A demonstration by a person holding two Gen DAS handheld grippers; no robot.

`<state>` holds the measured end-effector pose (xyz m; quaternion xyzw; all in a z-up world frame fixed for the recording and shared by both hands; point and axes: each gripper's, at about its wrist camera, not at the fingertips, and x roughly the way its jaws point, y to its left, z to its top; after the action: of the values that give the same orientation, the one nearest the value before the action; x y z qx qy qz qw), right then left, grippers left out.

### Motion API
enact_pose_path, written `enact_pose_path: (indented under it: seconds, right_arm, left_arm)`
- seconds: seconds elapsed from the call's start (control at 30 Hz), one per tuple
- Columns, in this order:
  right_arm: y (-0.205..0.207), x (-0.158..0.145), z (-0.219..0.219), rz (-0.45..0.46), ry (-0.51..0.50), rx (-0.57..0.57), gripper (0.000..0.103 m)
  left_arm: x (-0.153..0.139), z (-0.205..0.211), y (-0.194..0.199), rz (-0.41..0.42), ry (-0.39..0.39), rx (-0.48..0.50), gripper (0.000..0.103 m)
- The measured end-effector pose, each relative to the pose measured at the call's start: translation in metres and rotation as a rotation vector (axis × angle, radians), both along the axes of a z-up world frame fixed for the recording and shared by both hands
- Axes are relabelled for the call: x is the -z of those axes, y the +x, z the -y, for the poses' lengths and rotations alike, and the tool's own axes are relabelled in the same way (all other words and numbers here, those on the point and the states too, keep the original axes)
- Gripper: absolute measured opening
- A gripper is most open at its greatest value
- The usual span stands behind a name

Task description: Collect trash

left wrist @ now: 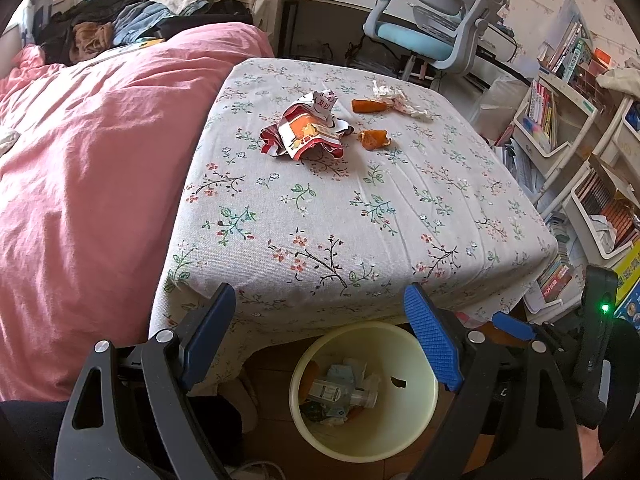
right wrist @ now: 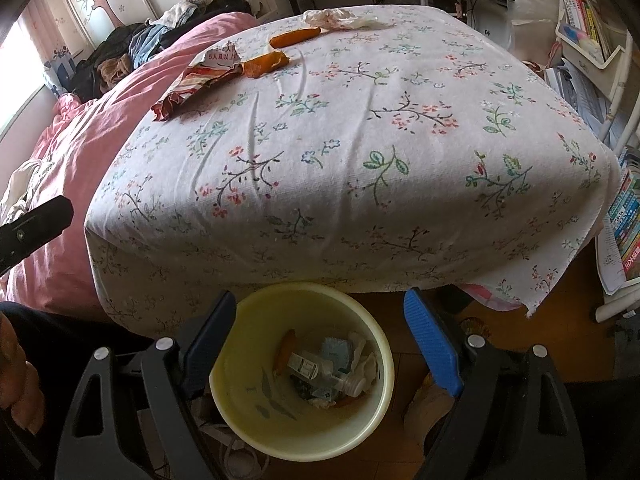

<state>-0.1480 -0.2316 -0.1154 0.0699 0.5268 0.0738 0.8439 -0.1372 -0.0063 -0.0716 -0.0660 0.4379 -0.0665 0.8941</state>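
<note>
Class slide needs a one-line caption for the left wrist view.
Open left gripper hovers above a yellow bin; snack wrapper, orange peels and crumpled tissue wait on the floral tablecloth.

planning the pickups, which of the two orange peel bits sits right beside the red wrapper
The nearer orange peel piece, lying beside the red snack wrapper. The other peel lies farther back, by the crumpled tissue.
</note>
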Motion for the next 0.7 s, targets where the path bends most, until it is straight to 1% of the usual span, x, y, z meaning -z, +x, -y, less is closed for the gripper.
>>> enact_pose_path:
  seconds: [0.7]
  right_arm:
    - [0.0005, 0.0000, -0.0014, -0.002, -0.001, -0.002, 0.082]
  left_arm:
    - [-0.0054, -0.0004, -0.0017, 0.010, -0.011, -0.003, 0.083]
